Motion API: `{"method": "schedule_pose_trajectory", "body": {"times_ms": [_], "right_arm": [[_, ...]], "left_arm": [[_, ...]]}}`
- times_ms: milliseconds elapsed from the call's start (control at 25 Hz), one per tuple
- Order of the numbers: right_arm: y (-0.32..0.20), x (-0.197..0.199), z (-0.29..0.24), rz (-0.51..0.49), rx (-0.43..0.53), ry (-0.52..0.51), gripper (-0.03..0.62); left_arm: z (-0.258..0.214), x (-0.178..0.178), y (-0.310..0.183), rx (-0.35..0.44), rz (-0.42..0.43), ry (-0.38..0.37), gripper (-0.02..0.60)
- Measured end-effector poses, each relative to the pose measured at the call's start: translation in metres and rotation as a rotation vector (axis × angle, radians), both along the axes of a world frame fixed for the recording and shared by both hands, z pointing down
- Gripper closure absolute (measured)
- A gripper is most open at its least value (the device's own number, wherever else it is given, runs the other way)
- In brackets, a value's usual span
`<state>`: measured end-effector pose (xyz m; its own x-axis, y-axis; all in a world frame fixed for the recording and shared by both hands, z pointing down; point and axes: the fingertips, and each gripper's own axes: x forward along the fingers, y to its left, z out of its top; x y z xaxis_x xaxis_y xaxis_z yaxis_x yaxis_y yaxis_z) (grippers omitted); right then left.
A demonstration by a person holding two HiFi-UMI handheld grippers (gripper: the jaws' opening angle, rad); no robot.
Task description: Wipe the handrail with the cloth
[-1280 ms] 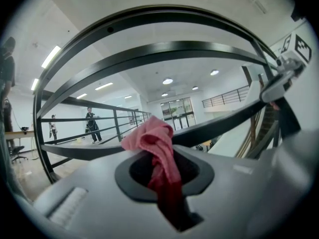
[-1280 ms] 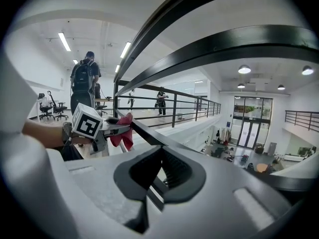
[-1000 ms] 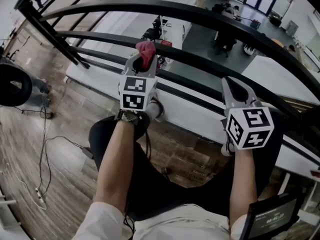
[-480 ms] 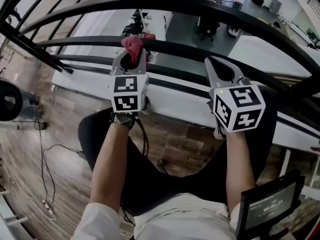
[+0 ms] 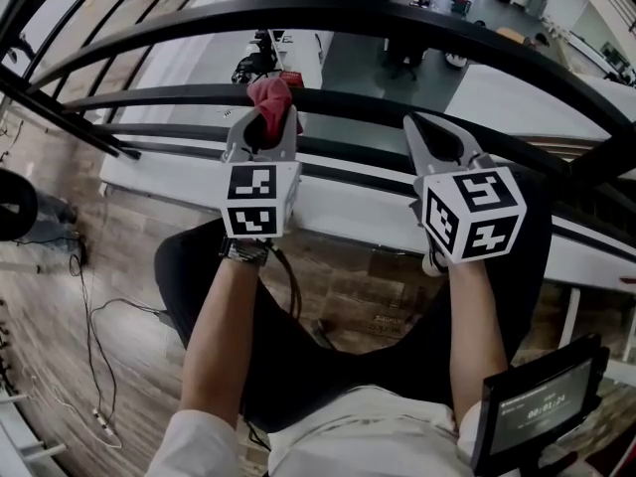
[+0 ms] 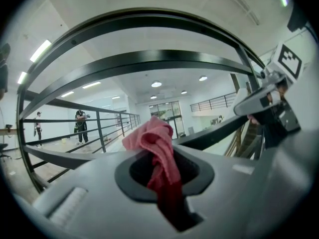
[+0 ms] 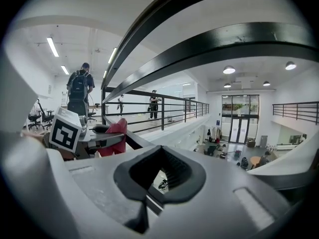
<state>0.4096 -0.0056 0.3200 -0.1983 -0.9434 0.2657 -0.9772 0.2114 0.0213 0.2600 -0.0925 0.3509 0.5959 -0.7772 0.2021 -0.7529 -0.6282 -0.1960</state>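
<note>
Left gripper [image 5: 261,132] pinches red cloth [image 5: 270,91] mid-bunch, upper centre (soft, light, probably slips); right gripper [image 5: 434,139] closed, empty, near handrail [image 5: 358,102].

Cloth [image 6: 155,146] tail hidden between the jaws — handrail [image 5: 328,10] ends cut off

Wood-plank floor [image 5: 60,296] — bright atrium [image 5: 417,73] below, ceiling lights [image 6: 156,84], glass doors [image 7: 240,118]
</note>
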Motion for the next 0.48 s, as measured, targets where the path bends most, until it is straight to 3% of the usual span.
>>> {"method": "schedule_pose_trajectory", "body": {"times_ms": [240,480], "right_arm": [[0.005,0.011,0.007,0.019,-0.007,0.007,0.592],[0.010,0.026,0.006,0.045,-0.003,0.004,0.592]], "left_arm": [[-0.001,0.035,0.022,-0.016,0.157,-0.090,0.512],[-0.003,0.047,0.030,0.019,0.172,-0.059,0.512]]}}
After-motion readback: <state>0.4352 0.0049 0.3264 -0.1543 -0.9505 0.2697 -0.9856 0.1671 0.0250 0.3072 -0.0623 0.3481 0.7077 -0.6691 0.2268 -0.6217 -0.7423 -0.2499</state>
